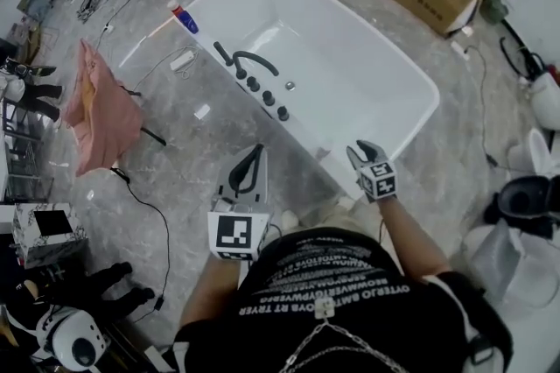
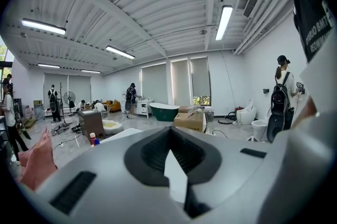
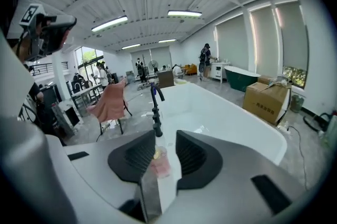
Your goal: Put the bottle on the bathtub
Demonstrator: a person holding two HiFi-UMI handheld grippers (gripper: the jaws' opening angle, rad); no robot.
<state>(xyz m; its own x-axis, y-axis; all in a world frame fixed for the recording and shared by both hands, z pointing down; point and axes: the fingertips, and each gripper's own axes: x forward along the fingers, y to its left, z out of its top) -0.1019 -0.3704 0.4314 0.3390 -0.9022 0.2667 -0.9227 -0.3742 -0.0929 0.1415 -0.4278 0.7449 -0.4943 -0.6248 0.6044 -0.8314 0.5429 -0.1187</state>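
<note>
Your right tool (image 3: 165, 136) has its jaws well apart and grips nothing. The pads stand clear of the pink bottle (image 3: 158, 161), which shows low in the gap between them. The bottle stands upright, yellowish cap on top, apparently on the near rim of the tub (image 3: 239, 112), just below and ahead of that tool. Your right hand is much the nearer one, and I judge the placing all but done. Any next move turns on drawing away along the bottle's upright axis without brushing it.

Your left tool (image 2: 169, 131) is closed on nothing and held off to the left, short of the tub. Beyond the pink bottle the black tap (image 3: 154, 99) rises from the same rim. By the far corner stands a blue bottle (image 1: 181, 16) with a red cap.

In the head view the pink bottle is hard to find, because your right arm and chest cover that stretch of rim. I cannot tell whether its base sits fully on the rim.
</note>
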